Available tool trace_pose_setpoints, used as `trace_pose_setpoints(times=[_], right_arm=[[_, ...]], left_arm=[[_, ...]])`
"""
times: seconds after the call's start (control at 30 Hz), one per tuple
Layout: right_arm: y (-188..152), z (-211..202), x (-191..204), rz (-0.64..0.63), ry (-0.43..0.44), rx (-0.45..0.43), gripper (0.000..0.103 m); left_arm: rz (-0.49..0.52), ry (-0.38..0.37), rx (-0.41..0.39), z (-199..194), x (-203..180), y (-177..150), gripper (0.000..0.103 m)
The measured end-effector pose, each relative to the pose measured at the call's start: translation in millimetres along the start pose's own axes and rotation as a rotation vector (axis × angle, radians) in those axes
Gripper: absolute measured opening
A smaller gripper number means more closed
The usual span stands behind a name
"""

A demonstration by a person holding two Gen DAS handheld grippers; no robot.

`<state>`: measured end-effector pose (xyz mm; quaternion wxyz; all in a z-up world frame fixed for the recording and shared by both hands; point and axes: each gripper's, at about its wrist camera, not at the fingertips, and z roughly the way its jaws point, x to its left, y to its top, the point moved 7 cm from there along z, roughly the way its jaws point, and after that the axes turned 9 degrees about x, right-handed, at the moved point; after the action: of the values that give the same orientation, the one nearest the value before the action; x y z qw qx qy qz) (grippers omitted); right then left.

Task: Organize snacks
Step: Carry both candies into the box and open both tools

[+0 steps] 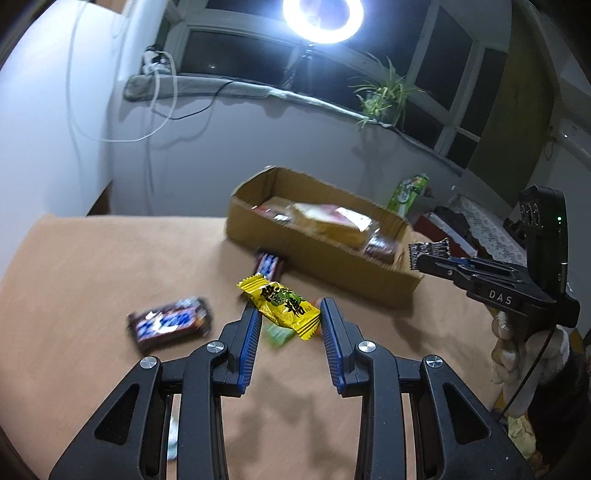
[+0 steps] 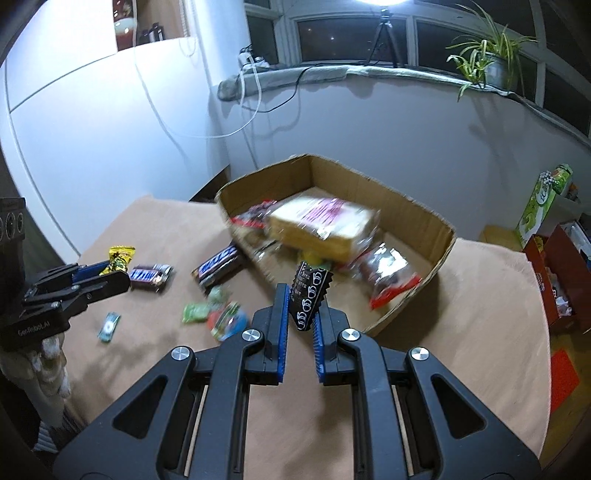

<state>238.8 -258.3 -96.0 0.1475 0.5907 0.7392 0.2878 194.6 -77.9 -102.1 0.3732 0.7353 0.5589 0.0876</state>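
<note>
— What are your tongs gripping just now?

— My left gripper is clamping a yellow candy wrapper with black characters and a green cartoon printed on it. My right gripper is squeezing a black sachet with white print too small for me to read.

— Any lettering you can make out?

— The left camera is showing "DAS" on the side of my right gripper; the right camera is showing "GenRobot.AI" on the left one. Two Snickers bars are lying on the tan table: the nearer Snickers bar just left of my left fingers, the farther Snickers bar touching the cardboard box.

— What is only one camera showing?

— Only the right view is showing a small teal candy and a blurred heap of green and red sweets near my fingers. Inside the box, packed sliced bread is lying beside a red-edged packet.

— And farther off?

— A green carton is standing right of the table, a spider plant is sitting on the windowsill, and a ring light is glaring above it.
</note>
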Motion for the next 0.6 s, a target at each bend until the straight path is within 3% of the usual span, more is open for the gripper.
trace_pose_setpoints(times=[0.23, 0.6], right_arm=[[26, 5, -28, 0.041, -0.018, -0.027, 0.012], [46, 27, -63, 0.093, -0.038, -0.033, 0.012]], left_arm=[[0.046, -0.035, -0.016, 30, -33, 37, 0.031], [0.093, -0.069, -0.003, 72, -69, 65, 0.031]])
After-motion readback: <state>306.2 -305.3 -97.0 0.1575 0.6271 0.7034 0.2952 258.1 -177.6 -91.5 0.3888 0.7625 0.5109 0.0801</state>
